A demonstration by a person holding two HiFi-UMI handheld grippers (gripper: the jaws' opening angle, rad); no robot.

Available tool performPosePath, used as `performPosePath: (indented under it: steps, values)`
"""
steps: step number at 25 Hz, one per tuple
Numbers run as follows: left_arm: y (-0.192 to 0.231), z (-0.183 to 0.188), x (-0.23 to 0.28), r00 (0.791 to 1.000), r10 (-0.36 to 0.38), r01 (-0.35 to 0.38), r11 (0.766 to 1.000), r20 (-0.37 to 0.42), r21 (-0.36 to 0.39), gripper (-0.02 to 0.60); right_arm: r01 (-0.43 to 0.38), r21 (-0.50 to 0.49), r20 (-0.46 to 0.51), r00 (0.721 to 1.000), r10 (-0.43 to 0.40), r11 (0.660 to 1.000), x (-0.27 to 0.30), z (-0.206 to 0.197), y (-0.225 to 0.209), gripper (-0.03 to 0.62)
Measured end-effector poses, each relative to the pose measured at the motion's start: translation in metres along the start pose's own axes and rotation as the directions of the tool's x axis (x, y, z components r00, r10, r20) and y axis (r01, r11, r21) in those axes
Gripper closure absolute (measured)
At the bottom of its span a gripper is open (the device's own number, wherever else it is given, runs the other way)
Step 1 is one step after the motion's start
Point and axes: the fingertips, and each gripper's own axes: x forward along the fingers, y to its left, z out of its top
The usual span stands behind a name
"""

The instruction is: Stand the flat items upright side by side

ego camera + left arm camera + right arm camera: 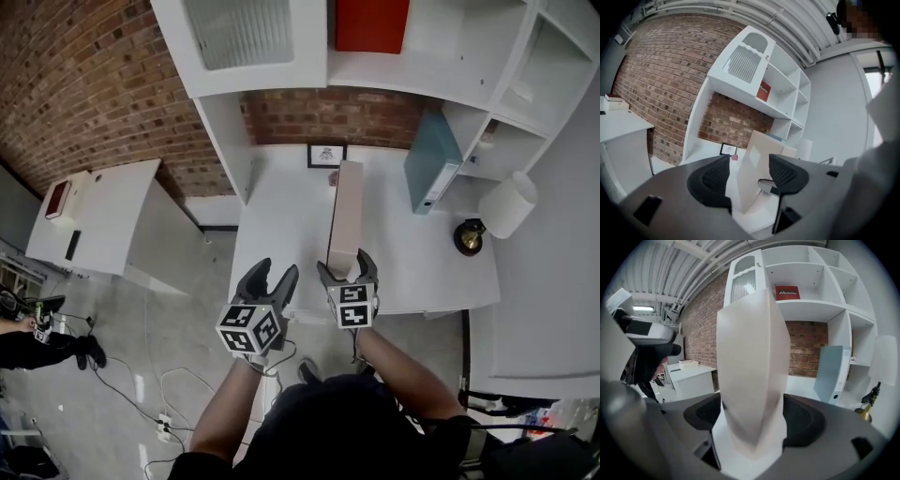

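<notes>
Binder [345, 216] stands upright on the table [281, 234], its near end between the right tongs [346, 265], which are spread wide, pads seemingly just clear of it. Left tongs [277, 273] hover open and empty just left of it.

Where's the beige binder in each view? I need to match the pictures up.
Head view: beige binder stands upright at centre, its near end inside the right gripper.
Left gripper view: beige binder low centre, seen beyond the gap between this gripper's fingers.
Right gripper view: beige binder fills the centre, between the fingers.
Shared landmark: red box, above the binder in all three.
</notes>
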Motion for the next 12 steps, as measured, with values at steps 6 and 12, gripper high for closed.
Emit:
performPosePath:
  steps: [6, 12]
  values:
    - [0.03, 0.006, -0.008, 1.0, -0.008, 0.008, 0.999, 0.008, -0.044, 0.324, 0.031, -0.029, -0.04, 0.999, -0.032, 0.999, -0.001, -0.006, -0.012, 0.257]
    - [0.036, 0.006, 0.017, 1.0, -0.029, 0.029, 0.996, 0.003, -0.082, 0.324, 0.124, -0.036, -0.05, 0.991, -0.126, 0.992, -0.003, 0.001, -0.074, 0.269]
